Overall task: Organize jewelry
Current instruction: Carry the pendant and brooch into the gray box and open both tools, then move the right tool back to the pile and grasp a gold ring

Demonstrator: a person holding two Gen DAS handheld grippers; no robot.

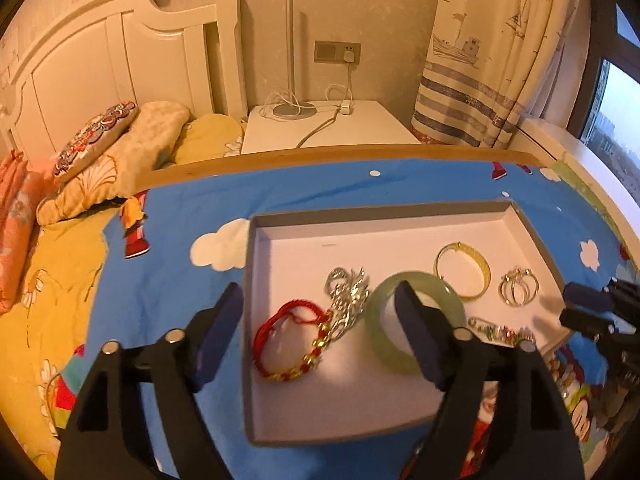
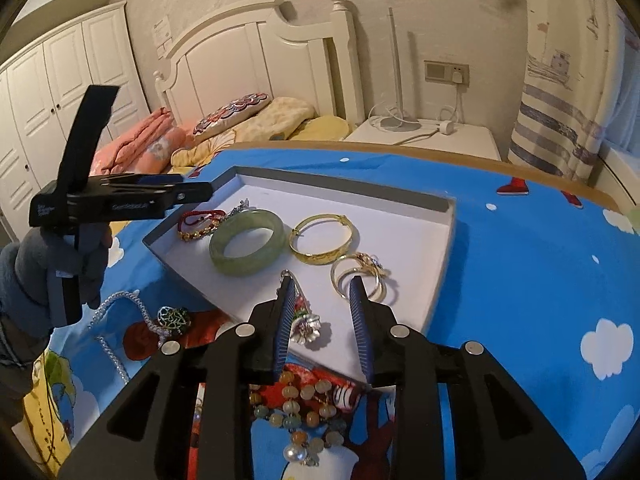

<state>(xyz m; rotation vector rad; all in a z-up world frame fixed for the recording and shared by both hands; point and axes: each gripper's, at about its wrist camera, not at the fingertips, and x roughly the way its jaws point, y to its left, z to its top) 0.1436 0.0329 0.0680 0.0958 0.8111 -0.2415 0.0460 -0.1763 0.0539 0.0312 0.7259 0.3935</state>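
A white tray with grey walls (image 1: 251,280) (image 2: 436,200) lies on the blue cartoon cloth. It holds a red cord bracelet (image 1: 288,344) (image 2: 200,220), a silver chain (image 1: 346,300), a green jade bangle (image 1: 384,336) (image 2: 248,244), a gold bangle (image 1: 464,272) (image 2: 324,238), gold hoop earrings (image 1: 518,286) (image 2: 356,276) and a flower brooch (image 2: 306,326). My left gripper (image 1: 320,332) is open and empty above the tray's left side. My right gripper (image 2: 320,316) is open and empty above the brooch at the tray's near edge.
Outside the tray, on the cloth, lie a bead necklace (image 2: 304,404), a pearl chain (image 2: 116,328) and a green pendant (image 2: 172,318). A bed with pillows (image 1: 100,148) is at the left, a white nightstand (image 1: 332,128) behind, and a curtain (image 1: 492,52) at the right.
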